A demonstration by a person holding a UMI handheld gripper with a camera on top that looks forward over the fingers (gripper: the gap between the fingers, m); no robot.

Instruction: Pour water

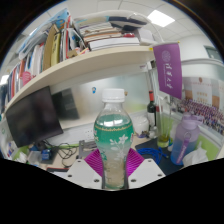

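Overhead, a long shelf (95, 55) packed with books and folders runs across an office-like room lit by ceiling panels. Below it on the cluttered counter (70, 155) stand a dark monitor (32, 112) toward the left end, a dark glass bottle (152, 108) and a purple bottle (186, 137) toward the right end, with a purple banner (168, 68) hanging behind them. A clear water bottle (113, 135) with a white cap and green label stands upright in the middle of the view, blocking much of what lies behind it. It sits between the pink pads (97, 163) of the gripper (114, 168); the fingers appear clenched against its lower sides, grasping it.
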